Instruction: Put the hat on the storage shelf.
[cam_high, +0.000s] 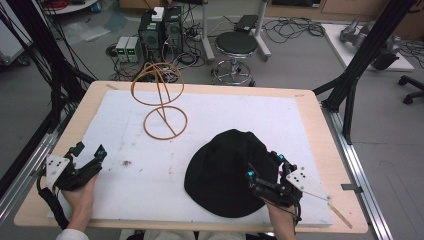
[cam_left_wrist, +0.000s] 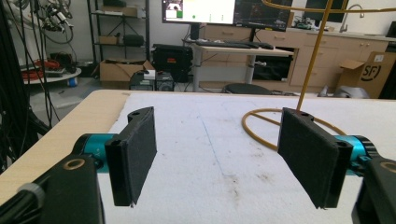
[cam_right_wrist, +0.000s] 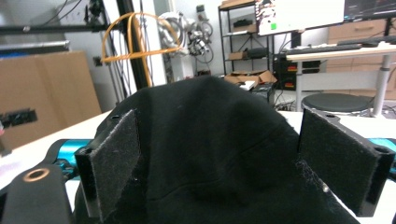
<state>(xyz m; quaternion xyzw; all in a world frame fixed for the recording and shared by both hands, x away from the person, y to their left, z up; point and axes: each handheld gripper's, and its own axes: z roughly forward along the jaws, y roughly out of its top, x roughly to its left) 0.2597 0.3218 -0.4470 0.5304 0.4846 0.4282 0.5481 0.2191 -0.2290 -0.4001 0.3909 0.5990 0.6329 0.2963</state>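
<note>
Black tongs (cam_high: 91, 156), teal joints, grey plates, white sleeve (cam_high: 67, 234)

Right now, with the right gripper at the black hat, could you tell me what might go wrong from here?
1. The right gripper has its jaws open around the crown of the hat; soft fabric may bunch or slip, so it might pinch only a fold.
2. The wire stand looks light and thin; a lifted hat swung toward it could tip it.
3. The left gripper is open, far from the hat, so nothing steadies the brim.

Black hat (cam_high: 227, 172); tan-yellow wire stand (cam_high: 159, 100); white mat (cam_high: 225, 112), brown-speckled; black claws with teal joints.
</note>
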